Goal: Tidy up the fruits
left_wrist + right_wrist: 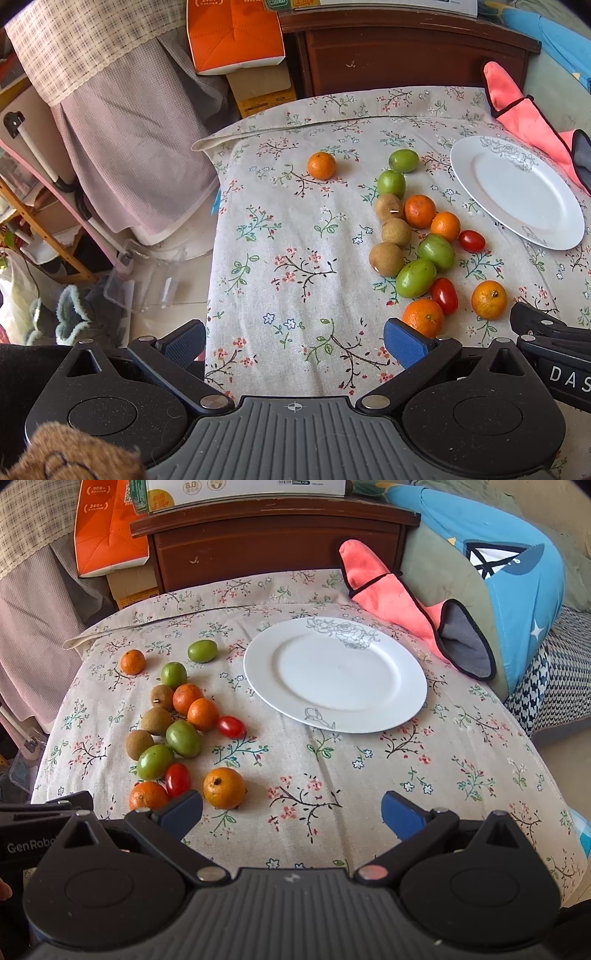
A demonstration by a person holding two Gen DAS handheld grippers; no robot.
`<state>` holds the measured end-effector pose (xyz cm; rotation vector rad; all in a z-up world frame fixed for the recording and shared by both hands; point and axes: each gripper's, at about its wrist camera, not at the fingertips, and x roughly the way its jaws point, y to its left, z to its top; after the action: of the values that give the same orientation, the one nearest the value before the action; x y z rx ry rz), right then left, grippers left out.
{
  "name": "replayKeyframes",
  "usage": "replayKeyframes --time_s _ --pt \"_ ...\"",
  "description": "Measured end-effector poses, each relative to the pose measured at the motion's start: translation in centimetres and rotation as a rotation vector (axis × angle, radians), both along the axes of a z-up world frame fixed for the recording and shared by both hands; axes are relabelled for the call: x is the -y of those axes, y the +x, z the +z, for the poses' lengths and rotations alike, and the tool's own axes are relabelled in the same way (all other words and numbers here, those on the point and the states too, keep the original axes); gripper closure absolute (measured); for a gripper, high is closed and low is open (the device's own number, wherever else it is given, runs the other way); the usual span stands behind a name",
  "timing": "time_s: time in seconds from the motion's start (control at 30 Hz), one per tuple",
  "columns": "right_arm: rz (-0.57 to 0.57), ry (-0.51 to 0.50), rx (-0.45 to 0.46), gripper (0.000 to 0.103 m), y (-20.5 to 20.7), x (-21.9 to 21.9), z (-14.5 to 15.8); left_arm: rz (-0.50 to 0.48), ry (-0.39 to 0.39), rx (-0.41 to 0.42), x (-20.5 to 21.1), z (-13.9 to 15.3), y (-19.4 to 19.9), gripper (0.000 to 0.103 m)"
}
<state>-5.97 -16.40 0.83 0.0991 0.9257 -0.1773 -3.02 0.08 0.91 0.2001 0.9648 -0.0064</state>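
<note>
Several small fruits lie loose on a floral tablecloth (332, 794): oranges (224, 788), green jujubes (183, 738), brown longans (139, 744) and two cherry tomatoes (231, 727). One orange (321, 165) sits apart at the far left. A white plate (334, 674) stands bare to the right of the cluster (417, 240). My left gripper (293, 343) is open above the table's near edge, left of the fruits, its right finger beside an orange (423, 317). My right gripper (291, 818) is open, holding nothing, near the front orange.
A pink cloth (384, 587) and a blue-green cushion (480, 583) lie behind the plate (517, 192). A dark wooden cabinet (277, 539) and an orange box (107, 535) stand beyond the table. The table's left edge drops to cluttered floor (147, 280).
</note>
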Motion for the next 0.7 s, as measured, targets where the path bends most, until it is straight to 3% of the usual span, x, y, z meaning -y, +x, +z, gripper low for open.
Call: replayKeyframes --time_s 0.47,0.7 --pt "-0.007 0.015 0.009 0.001 0.0 0.3 0.1 -0.014 -0.036 -0.001 -0.3 0.1 0.2 0.001" --pt "0.047 0.091 0.045 0.001 0.0 1.4 1.6 -0.053 -0.063 0.017 -1.3 1.6 0.7 0.0"
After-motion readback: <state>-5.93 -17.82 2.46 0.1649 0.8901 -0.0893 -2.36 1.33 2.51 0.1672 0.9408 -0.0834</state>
